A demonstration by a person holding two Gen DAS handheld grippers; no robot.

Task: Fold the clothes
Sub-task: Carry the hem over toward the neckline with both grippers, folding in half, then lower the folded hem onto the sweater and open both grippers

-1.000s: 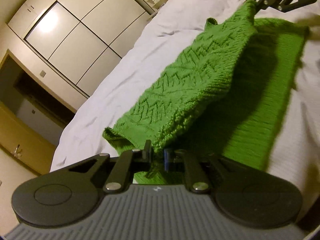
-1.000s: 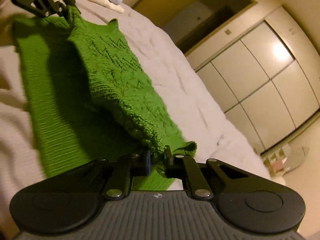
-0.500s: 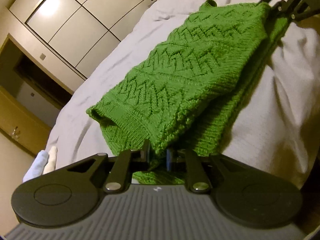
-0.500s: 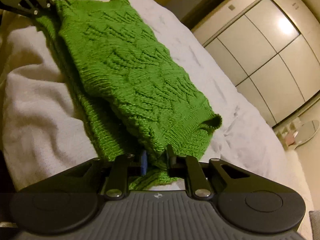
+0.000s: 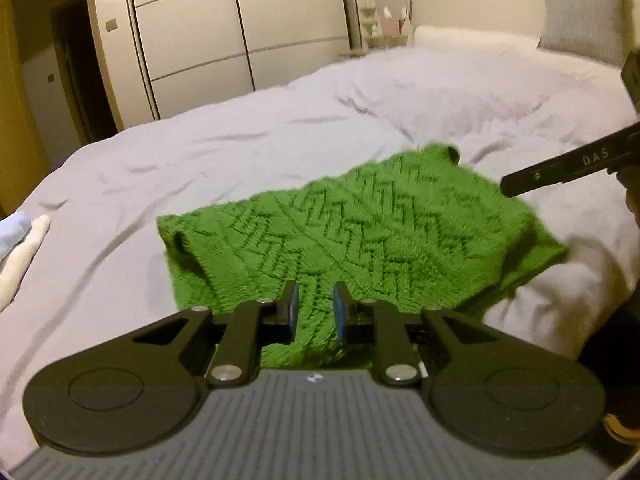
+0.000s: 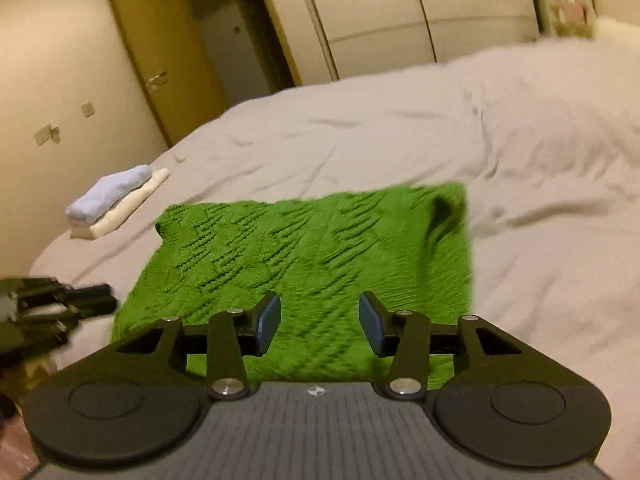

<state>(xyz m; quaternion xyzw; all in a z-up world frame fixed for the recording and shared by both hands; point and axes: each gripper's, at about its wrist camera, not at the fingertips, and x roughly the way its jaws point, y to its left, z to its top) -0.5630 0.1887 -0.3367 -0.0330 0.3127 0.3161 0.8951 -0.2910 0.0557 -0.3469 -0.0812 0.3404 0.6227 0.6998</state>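
Hovering above the green sweater (image 5: 360, 236), the left gripper (image 5: 314, 308) had its fingers narrowly parted around nothing, while the right gripper (image 6: 319, 322) stood wider apart, also empty. The sweater lay folded, apparently in half, on the white bed (image 6: 360, 136), its zigzag knit facing up, blurred.

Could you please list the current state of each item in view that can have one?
green sweater: folded over, lying flat on the bed, released.
left gripper: open, empty.
right gripper: open, empty.
folded clothes: stacked near the bed's edge.
door: open.
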